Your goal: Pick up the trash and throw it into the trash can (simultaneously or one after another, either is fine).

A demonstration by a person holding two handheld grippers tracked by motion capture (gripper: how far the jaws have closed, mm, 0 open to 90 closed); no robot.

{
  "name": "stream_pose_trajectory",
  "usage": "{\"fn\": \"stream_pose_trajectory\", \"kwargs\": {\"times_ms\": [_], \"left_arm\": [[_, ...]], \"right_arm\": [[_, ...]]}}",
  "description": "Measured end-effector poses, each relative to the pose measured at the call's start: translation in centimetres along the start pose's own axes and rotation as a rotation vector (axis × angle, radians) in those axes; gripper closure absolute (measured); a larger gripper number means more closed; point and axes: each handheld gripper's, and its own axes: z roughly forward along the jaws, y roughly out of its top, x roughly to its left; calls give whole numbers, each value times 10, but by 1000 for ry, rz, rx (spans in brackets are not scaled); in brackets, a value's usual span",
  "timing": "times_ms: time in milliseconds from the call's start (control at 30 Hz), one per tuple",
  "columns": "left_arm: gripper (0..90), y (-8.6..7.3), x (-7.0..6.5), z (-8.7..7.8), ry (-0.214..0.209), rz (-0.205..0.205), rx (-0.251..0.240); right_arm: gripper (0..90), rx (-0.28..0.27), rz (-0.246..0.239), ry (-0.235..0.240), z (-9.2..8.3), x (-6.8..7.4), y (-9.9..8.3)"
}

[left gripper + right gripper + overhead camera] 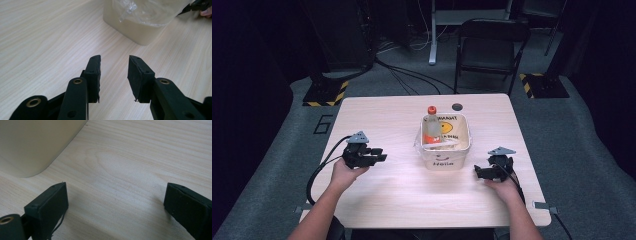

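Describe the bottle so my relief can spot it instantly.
Find the cream bin lined with clear plastic at the middle of the wooden table. The bottle leans in the bin's far-left corner, and its orange cap pokes above the rim.

I work in what looks like a lab or recording studio, not a home. My light wood-grain table (377,200) stands alone on grey carpet (582,165), with darkness all round it. Black-and-yellow hazard-striped base plates (326,93) sit on the floor at the far left and at the far right (543,85). Loose cables (412,75) snake across the carpet toward a white stand leg (432,35). A black folding chair (489,50) waits beyond the table's far edge.
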Motion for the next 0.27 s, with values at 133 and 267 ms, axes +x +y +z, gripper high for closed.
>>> {"fn": "stream_pose_trajectory", "kwargs": {"times_ms": [133, 267], "left_arm": [[627, -3, 1, 3, -4, -12, -7], [627, -2, 1, 4, -4, -11, -10]], "right_arm": [[47, 0, 1, 0, 0, 0, 0], [47, 0, 0, 0, 0, 0, 0]]}}
